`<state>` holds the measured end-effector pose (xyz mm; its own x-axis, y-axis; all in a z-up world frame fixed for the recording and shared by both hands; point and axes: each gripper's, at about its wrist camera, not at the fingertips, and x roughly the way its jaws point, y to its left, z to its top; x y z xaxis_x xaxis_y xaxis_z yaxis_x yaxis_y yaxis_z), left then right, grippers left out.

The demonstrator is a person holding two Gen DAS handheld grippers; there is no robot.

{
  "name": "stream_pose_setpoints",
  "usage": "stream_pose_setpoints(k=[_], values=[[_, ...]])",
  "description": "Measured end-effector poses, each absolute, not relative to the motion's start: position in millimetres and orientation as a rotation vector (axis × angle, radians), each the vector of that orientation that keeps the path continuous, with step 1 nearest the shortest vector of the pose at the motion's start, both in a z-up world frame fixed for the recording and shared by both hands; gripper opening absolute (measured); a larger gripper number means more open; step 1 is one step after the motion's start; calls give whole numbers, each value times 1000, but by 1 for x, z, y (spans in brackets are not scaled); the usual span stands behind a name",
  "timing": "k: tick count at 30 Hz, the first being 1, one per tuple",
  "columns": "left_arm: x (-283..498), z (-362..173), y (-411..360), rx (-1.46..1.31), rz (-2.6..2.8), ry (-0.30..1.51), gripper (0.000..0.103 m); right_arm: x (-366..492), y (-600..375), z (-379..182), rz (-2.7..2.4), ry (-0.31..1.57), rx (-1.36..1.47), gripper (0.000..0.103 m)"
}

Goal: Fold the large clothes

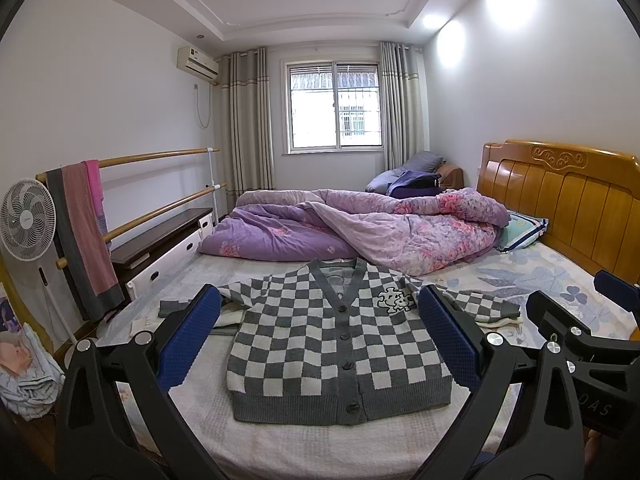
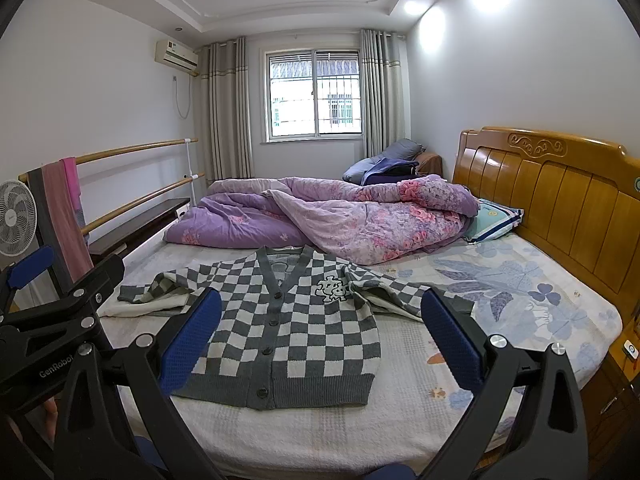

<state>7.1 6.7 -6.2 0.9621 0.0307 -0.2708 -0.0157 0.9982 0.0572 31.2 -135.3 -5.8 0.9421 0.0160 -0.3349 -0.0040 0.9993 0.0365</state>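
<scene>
A grey and white checked cardigan [image 1: 340, 344] lies flat and buttoned on the bed, front up, sleeves spread to both sides. In the right wrist view the cardigan [image 2: 288, 320] sits left of centre. My left gripper [image 1: 320, 316] hovers above the garment's near half, wide open, blue pads empty. My right gripper [image 2: 320, 316] is also wide open above the bed, holding nothing. The right gripper's body [image 1: 580, 344] shows at the right edge of the left wrist view, and the left gripper's body [image 2: 52, 312] at the left edge of the right wrist view.
A crumpled purple floral quilt [image 1: 360, 228] lies behind the cardigan. A wooden headboard [image 1: 560, 196] and pillow [image 1: 524, 230] are on the right. A fan [image 1: 26, 220], towels on wooden rails [image 1: 84, 236] and a low cabinet [image 1: 160, 240] line the left side.
</scene>
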Motion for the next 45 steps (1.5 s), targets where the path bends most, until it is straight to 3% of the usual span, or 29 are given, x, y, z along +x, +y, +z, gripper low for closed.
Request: stream_pose_setpoints(k=[28,39,45], values=[[13,-14,3,48,22,293,98,41,-135,-17,24,369,52,96],[72,-69,15,15,16,419,98,94,-119,-54,53,472,30,96],[137,-117,34,-8,13,490,98,159,-112,-103,105,554,35,96]])
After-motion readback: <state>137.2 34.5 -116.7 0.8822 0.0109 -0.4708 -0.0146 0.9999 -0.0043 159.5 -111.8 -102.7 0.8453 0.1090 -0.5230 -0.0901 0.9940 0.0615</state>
